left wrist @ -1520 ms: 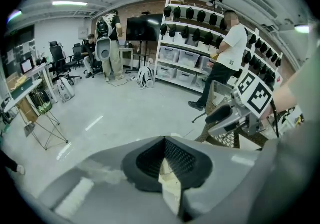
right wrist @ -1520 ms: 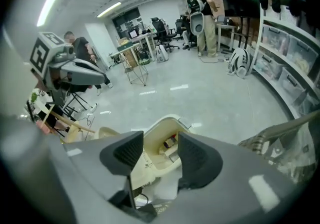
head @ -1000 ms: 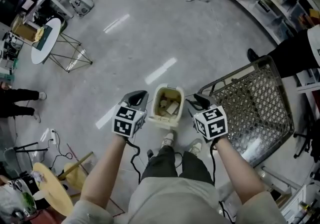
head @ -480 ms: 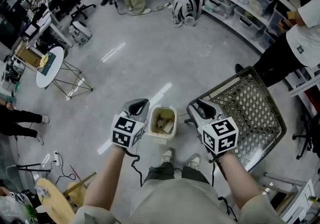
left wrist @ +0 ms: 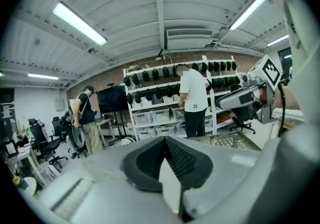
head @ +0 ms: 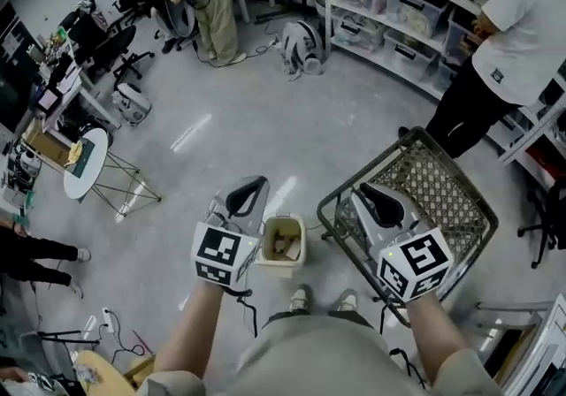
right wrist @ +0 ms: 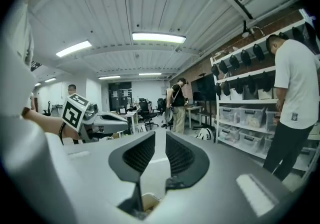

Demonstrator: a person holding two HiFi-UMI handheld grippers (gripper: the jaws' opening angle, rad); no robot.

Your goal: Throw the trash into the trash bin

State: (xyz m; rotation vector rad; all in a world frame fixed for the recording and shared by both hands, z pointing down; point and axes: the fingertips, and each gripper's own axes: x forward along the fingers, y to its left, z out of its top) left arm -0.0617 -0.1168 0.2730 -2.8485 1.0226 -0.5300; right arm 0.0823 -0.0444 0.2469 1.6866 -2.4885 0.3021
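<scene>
Head view, looking steeply down: the trash bin (head: 282,263) stands upright on the grey floor (head: 265,111), just ahead of our shoes (head: 299,298) and between the two tools. Pale scraps of trash (head: 281,245) lie inside it, and we see no loose piece on the floor near it.

The left tool (head: 251,184) is held just left of the bin. In the left gripper view its jaws are pressed together at the tips with nothing between them. The right tool (head: 375,192) is held to the bin's right, over the near corner of the wire cart (head: 447,200) as seen from above. In the right gripper view its jaws stand a narrow slit apart and pinch nothing.

Since both tools carry nothing, we judge the throw done, or a further piece yet to be found.

Hazards, as we judge them:
- **Bin:** it looks light and sits at our toes, so a step forward could tip it and spill the scraps.
- **Right tool:** it is close to the cart's rim, so a careless swing could snag the wire.
- **Left tool:** closed as it is, it would push a scrap away unless its jaws are spread first.
</scene>
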